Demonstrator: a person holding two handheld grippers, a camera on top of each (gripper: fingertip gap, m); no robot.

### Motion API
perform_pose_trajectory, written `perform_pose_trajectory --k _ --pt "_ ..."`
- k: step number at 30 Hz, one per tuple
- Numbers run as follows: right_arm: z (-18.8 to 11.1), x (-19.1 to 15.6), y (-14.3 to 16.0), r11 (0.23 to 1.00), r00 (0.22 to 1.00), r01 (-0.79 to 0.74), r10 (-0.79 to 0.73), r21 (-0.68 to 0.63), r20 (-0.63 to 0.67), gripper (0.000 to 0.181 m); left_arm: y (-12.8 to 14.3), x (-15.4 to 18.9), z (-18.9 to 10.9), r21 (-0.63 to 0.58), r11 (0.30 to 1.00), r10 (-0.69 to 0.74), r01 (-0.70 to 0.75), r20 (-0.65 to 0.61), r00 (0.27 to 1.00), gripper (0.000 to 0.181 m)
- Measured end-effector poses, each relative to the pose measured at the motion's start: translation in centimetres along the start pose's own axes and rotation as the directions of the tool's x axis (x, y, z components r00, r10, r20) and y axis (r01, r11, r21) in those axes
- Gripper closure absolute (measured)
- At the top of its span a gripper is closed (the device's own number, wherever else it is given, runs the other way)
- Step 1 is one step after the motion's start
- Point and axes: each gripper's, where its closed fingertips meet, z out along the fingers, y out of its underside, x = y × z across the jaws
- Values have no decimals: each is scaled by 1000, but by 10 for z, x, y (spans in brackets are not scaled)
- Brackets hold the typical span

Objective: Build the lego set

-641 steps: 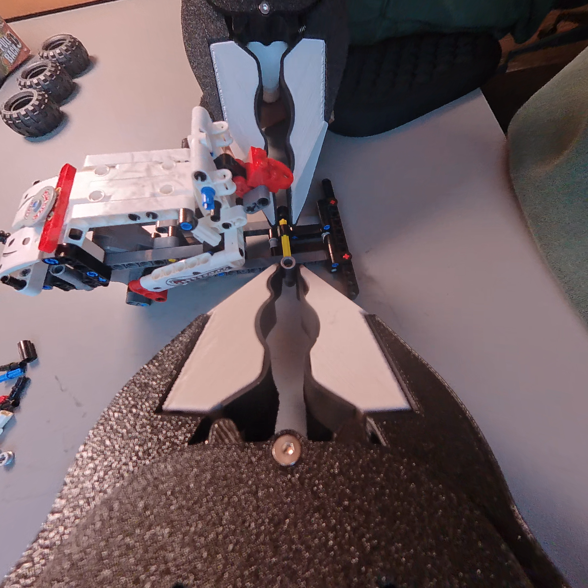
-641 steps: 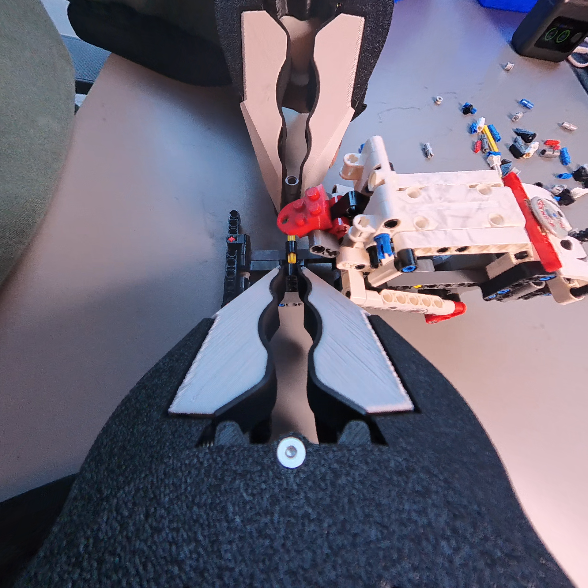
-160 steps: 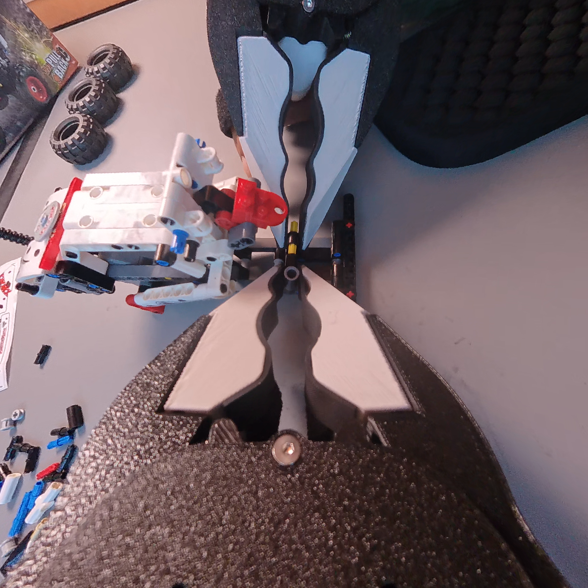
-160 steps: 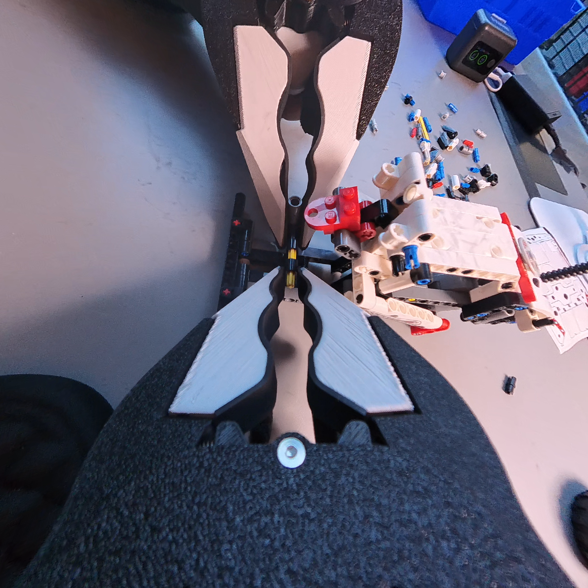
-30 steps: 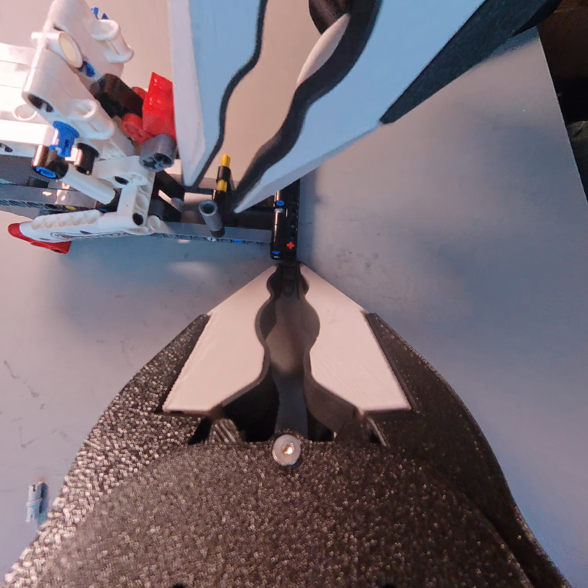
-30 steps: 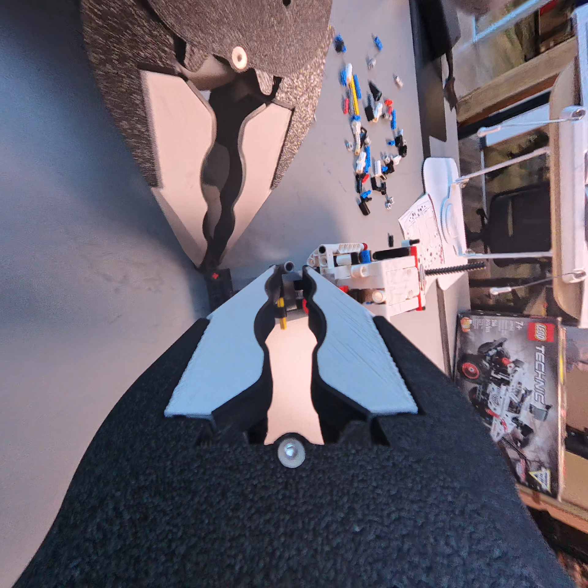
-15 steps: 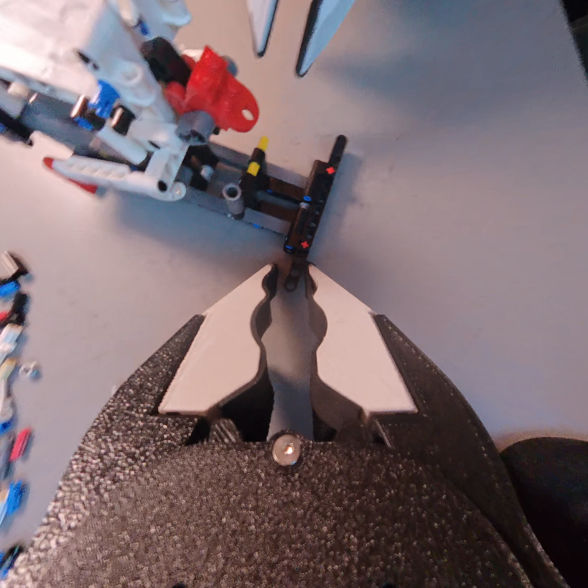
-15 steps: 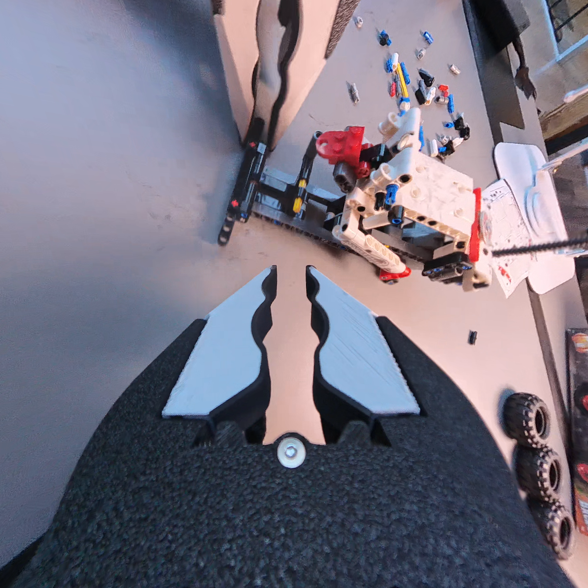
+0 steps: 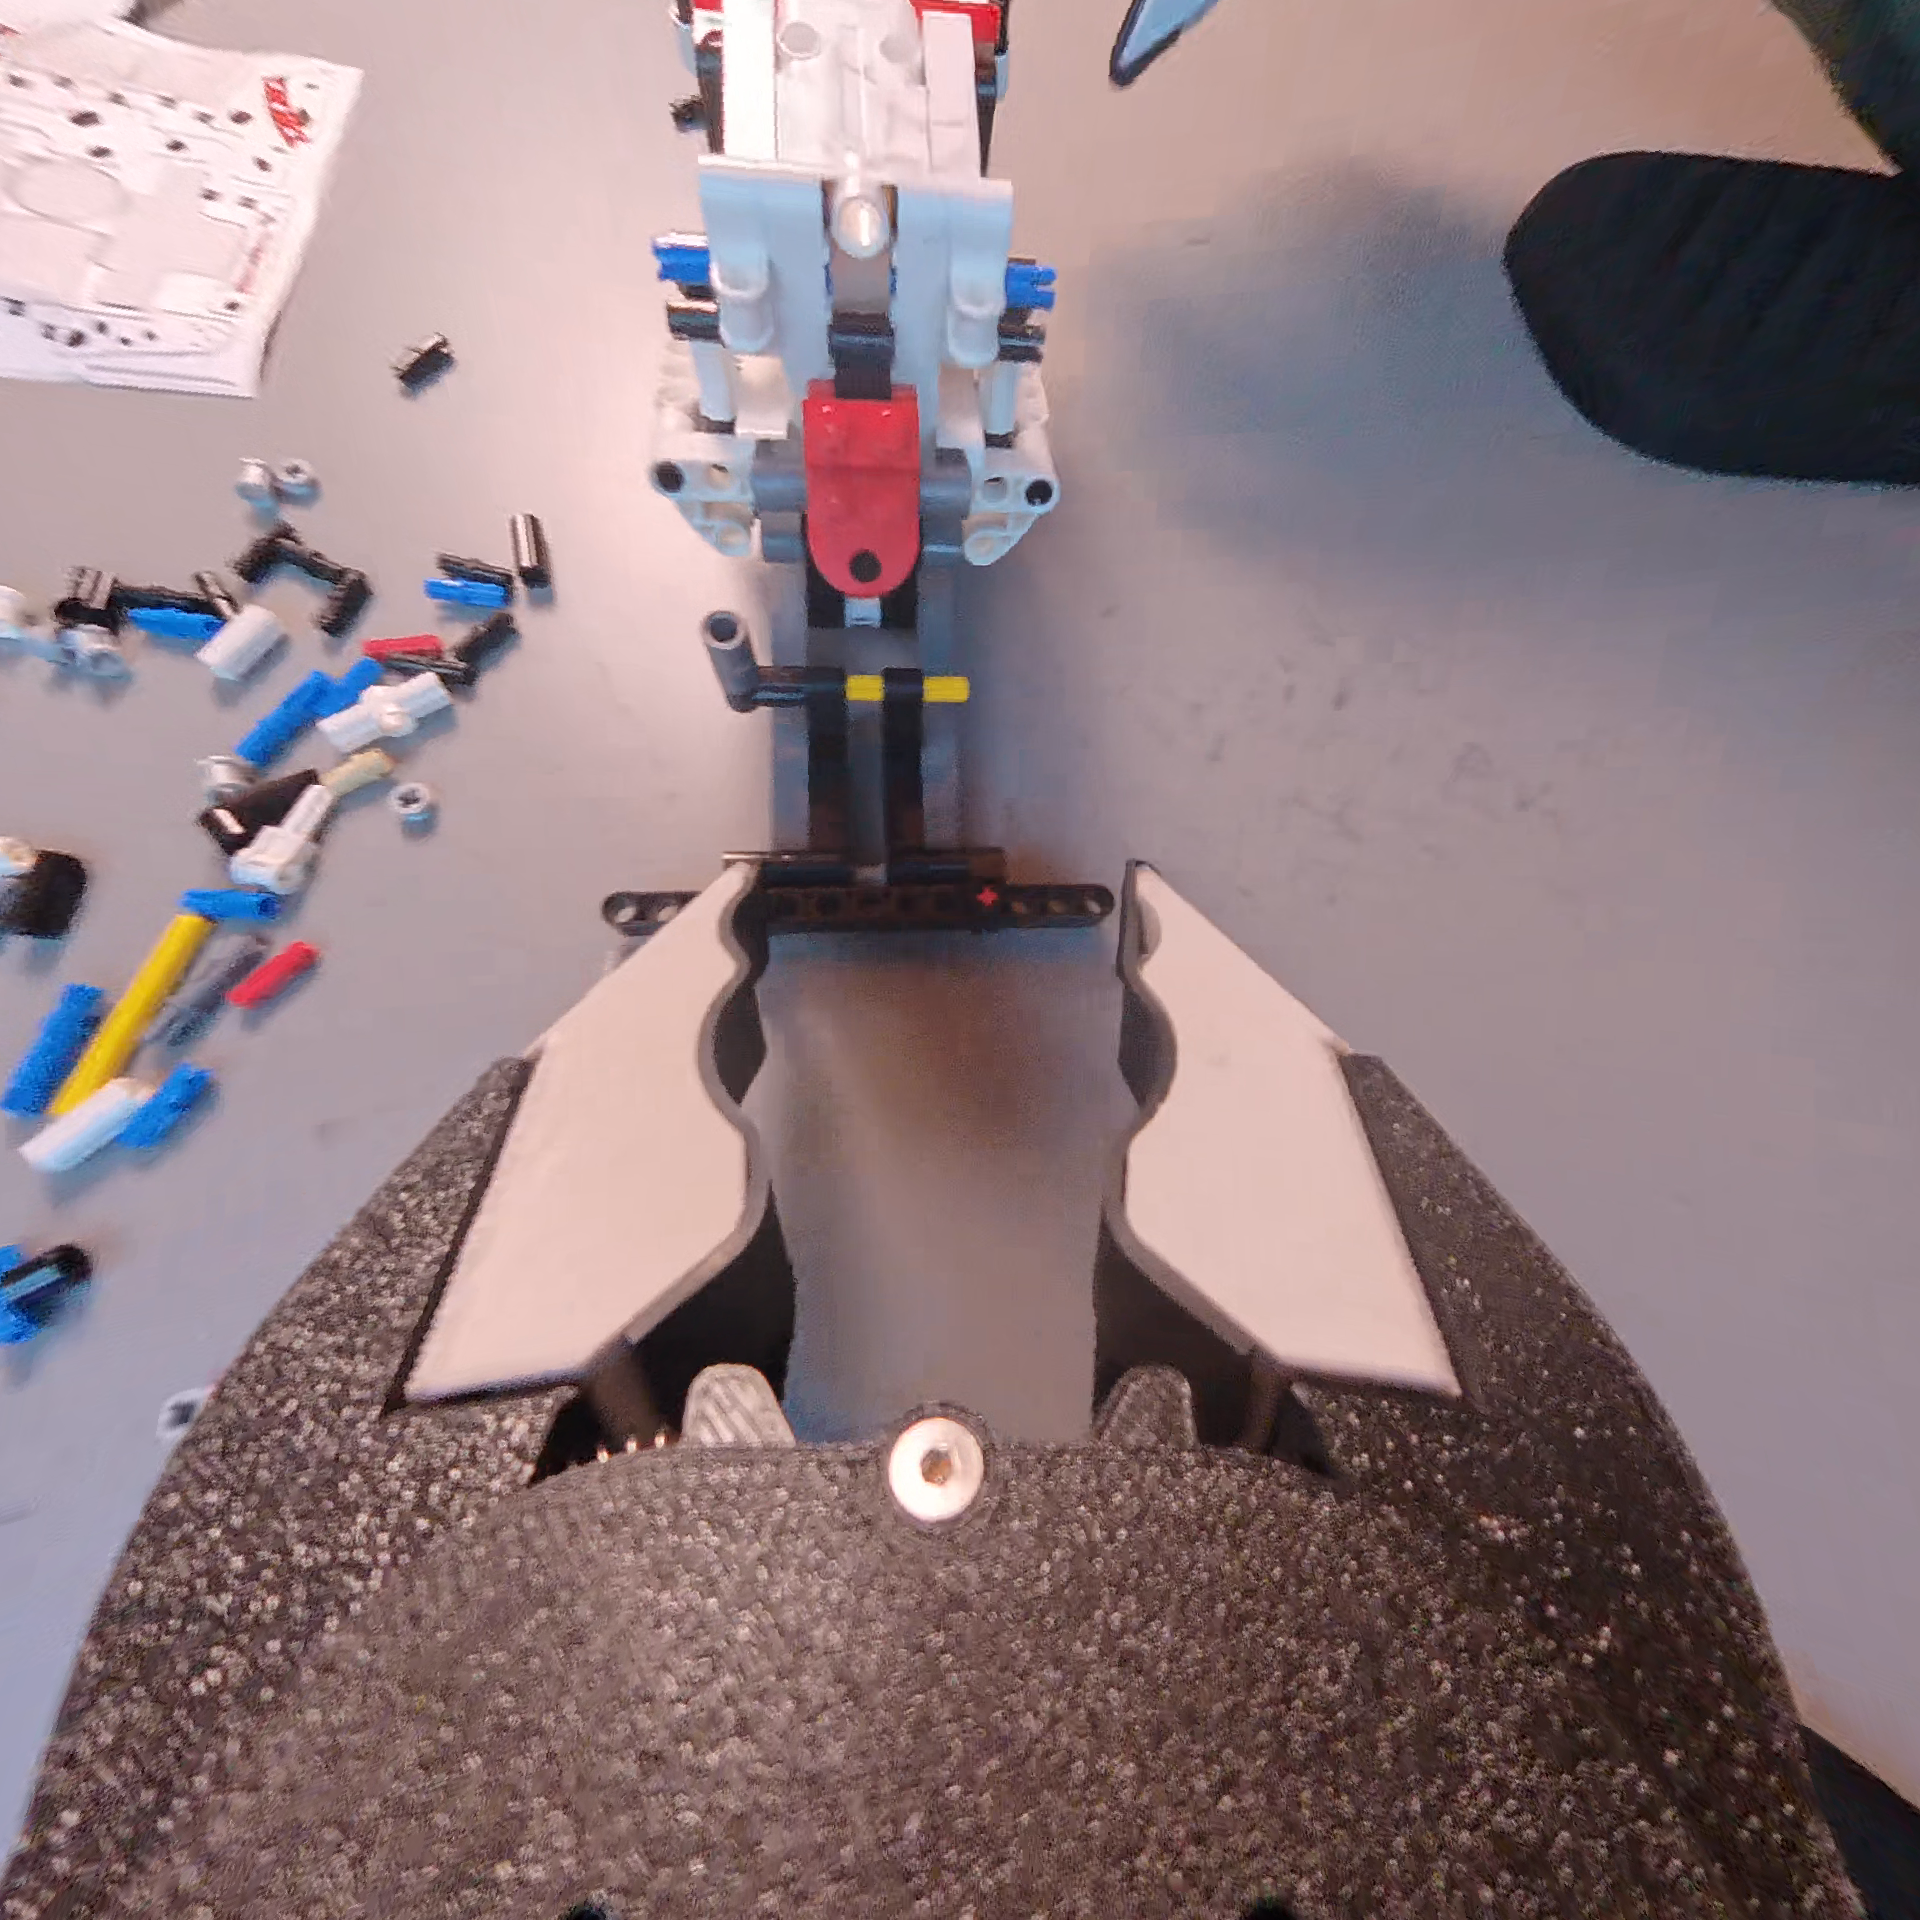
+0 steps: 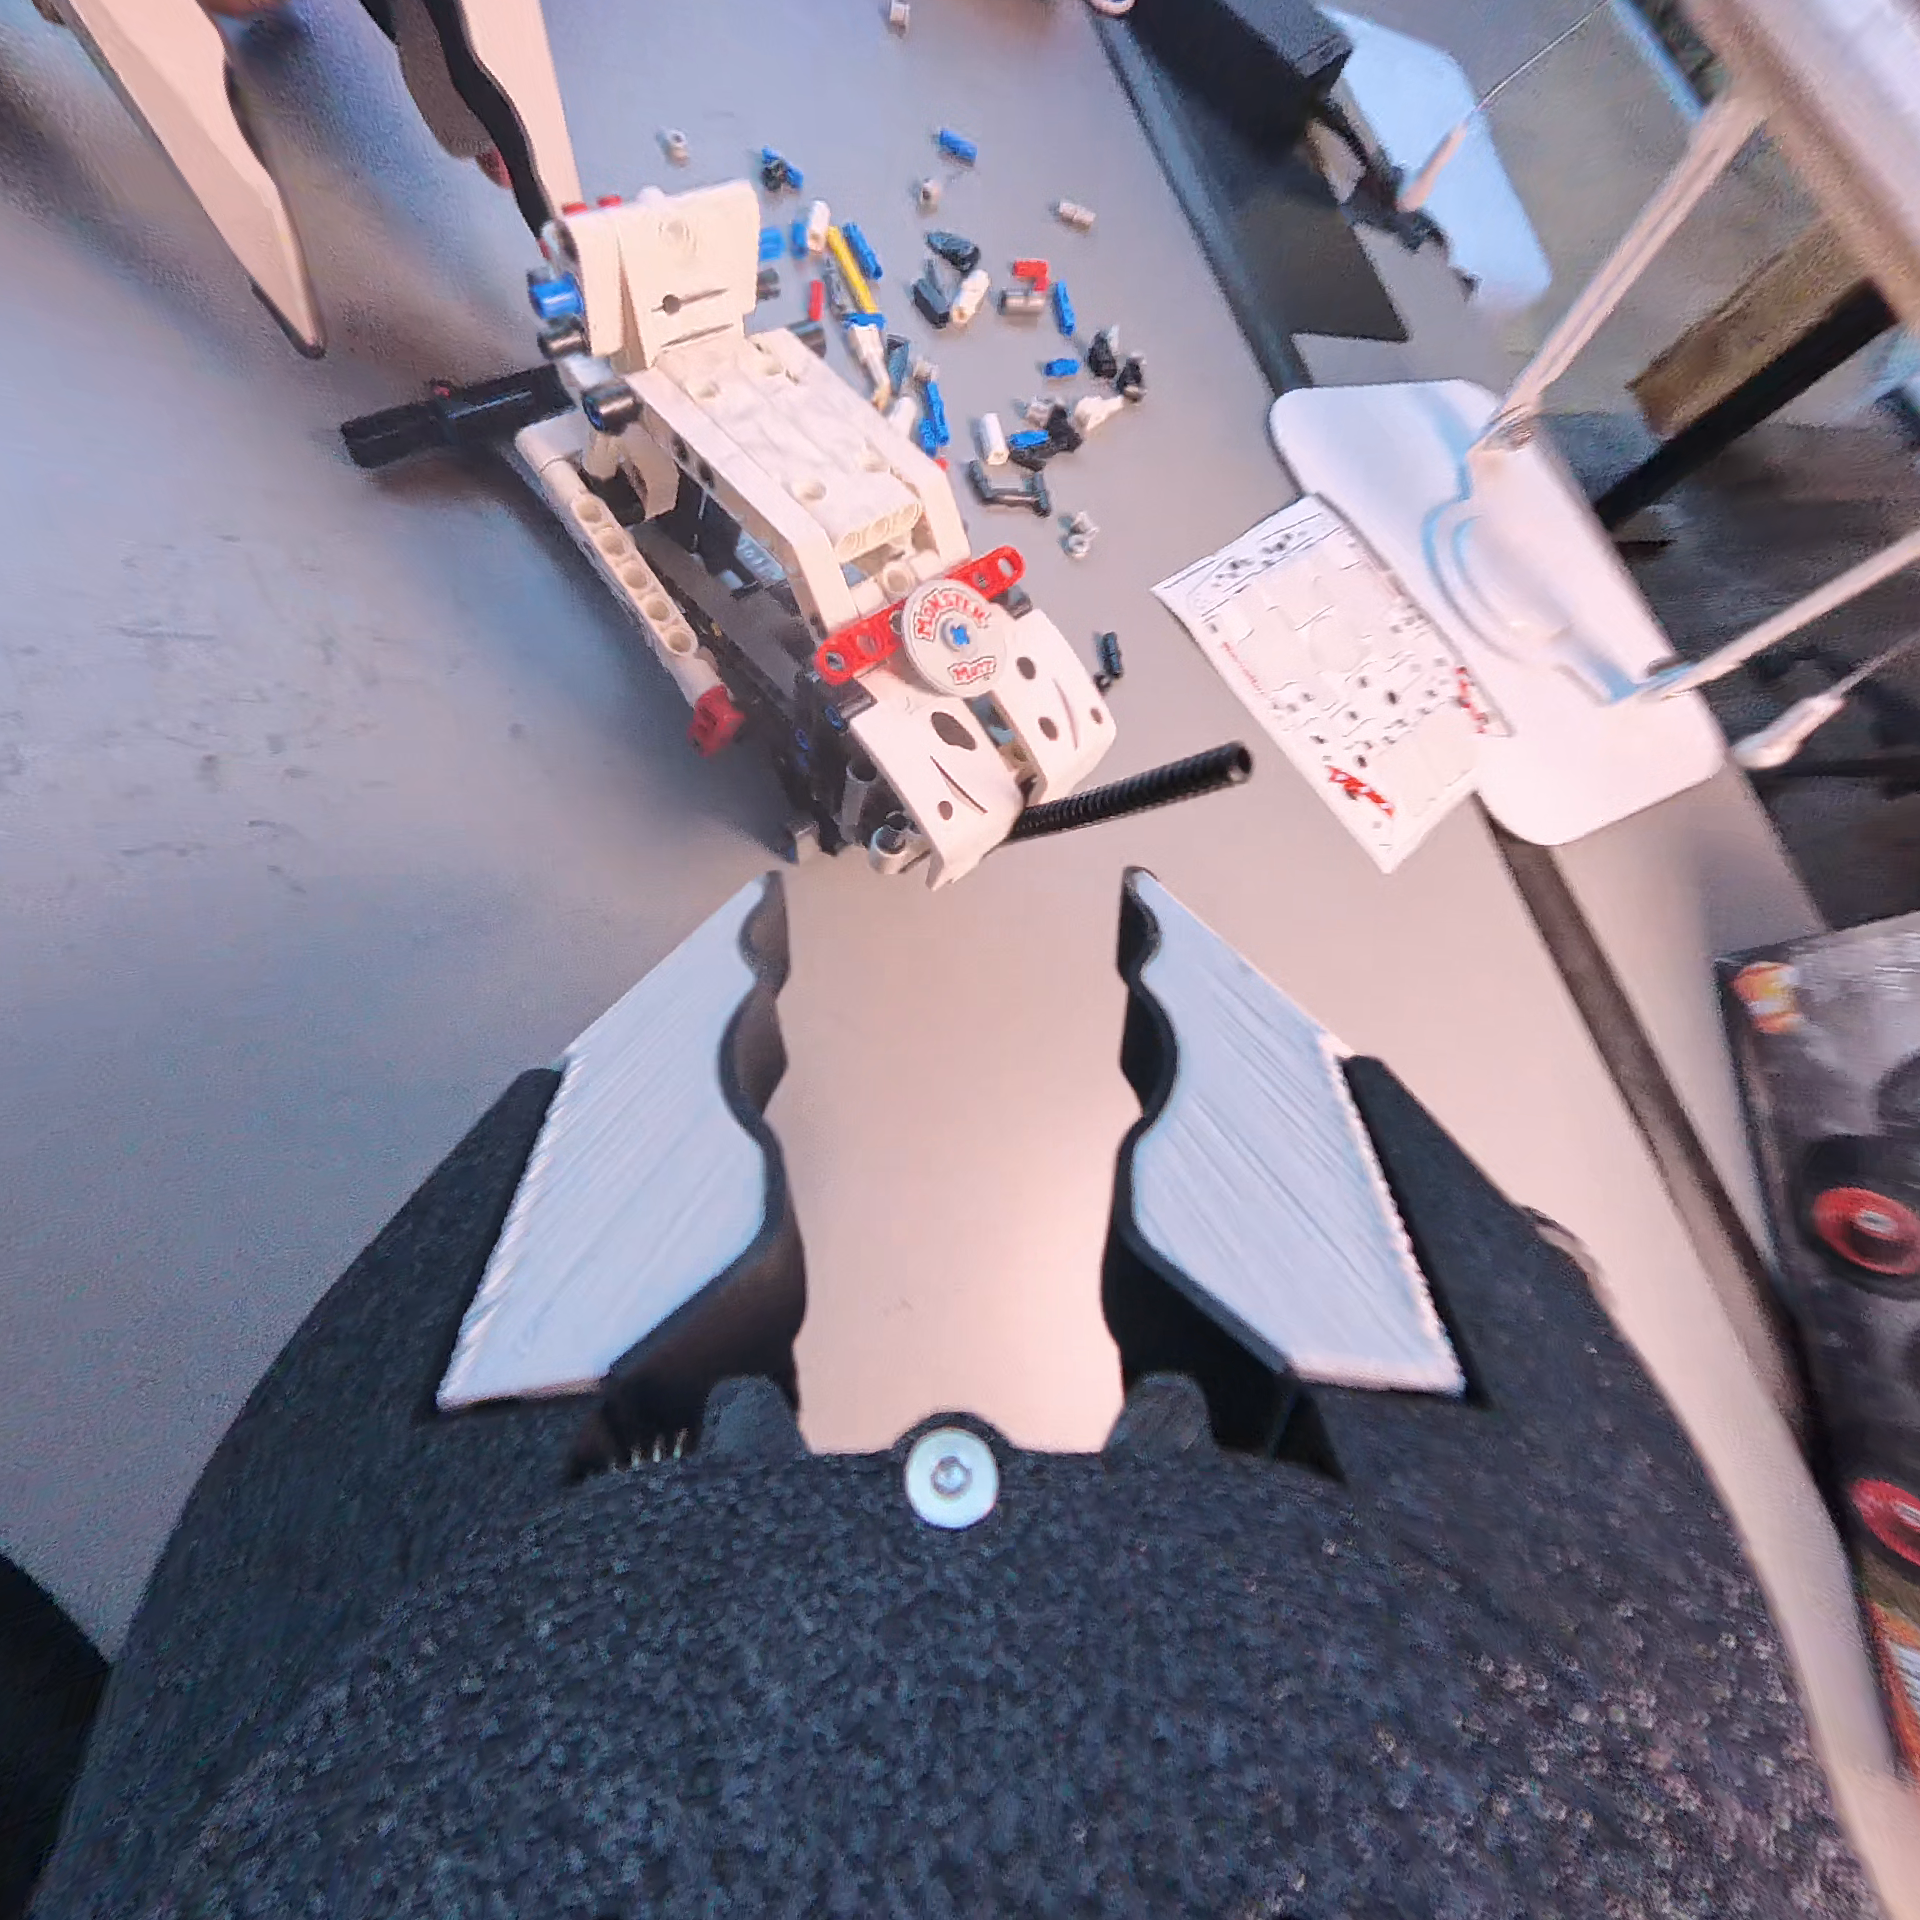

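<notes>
The half-built white, black and red plastic truck chassis [image 9: 855, 343] lay on the grey tabletop [image 9: 1403, 727], stretching straight ahead of the left gripper [image 9: 930, 894]. Its black studless cross-beam [image 9: 883, 902] sat just between that gripper's fingertips, which stood wide apart and gripped nothing. The right gripper [image 10: 951, 883] faced the truck's white curved nose [image 10: 987, 727] just beyond its tips, equally wide open and empty.

This looked like a pause between steps: the next move probably called for picking a fresh piece from the scatter of small blue, black and yellow pins [image 9: 239, 790] left of the left fingers. A white printed sheet [image 9: 145, 208] lay farther off on that side. To the right of the fingers the table was bare, giving room.
</notes>
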Motion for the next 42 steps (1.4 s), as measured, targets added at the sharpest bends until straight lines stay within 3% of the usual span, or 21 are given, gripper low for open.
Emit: perform_pose_trajectory --k 4,9,12,15,18,19,21,24,26,28,31,34,36,39,42 --pt "30 -5 0 994 990 -83 73 77 117 104 -5 0 17 -5 1000 24 -24 10 1000 118" --pt "39 -5 -9 980 987 -124 105 154 126 118 -10 -9 31 -33 997 65 -63 72 995 146" --pt "24 -19 -4 983 986 -120 101 141 135 129 -8 -1 29 -24 997 73 -72 26 997 160" --pt "-1 -52 5 994 976 -58 37 96 213 129 -9 2 23 -2 995 99 -99 14 995 147" --pt "-37 -60 13 999 954 -21 11 29 298 129 -8 -7 1 30 996 85 -86 15 996 141" --pt "-49 -53 11 999 953 -27 19 23 304 129 -12 -15 -10 58 996 59 -61 31 998 141" --pt "-62 -8 -11 993 984 -49 29 111 176 131 -29 -40 -32 153 988 -10 -5 97 995 142" --pt "-60 96 -52 959 977 -114 155 260 -145 125 -66 -82 -52 265 964 -97 34 229 969 142" --pt "-47 169 -73 917 895 -178 301 356 -328 111 -92 -100 -56 314 949 -104 7 296 950 140" --pt "-25 228 -88 874 799 -224 418 431 -432 91 -119 -109 -56 389 921 -124 -10 318 940 140" --pt "16 294 -97 879 688 -217 446 425 -572 74 -146 -114 -52 497 868 -184 10 302 935 140" --pt "54 318 -96 877 626 -254 470 407 -622 78 -144 -111 -48 518 855 -190 1 311 931 141" --pt "63 319 -98 886 585 -227 456 404 -671 83 -131 -112 -45 482 876 -172 -20 350 921 142" --pt "66 311 -107 900 574 -163 419 403 -703 118 -123 -118 -43 481 877 -190 0 346 919 143" --pt "76 298 -117 917 628 -116 366 382 -687 148 -126 -120 -37 498 867 -206 27 308 929 143"
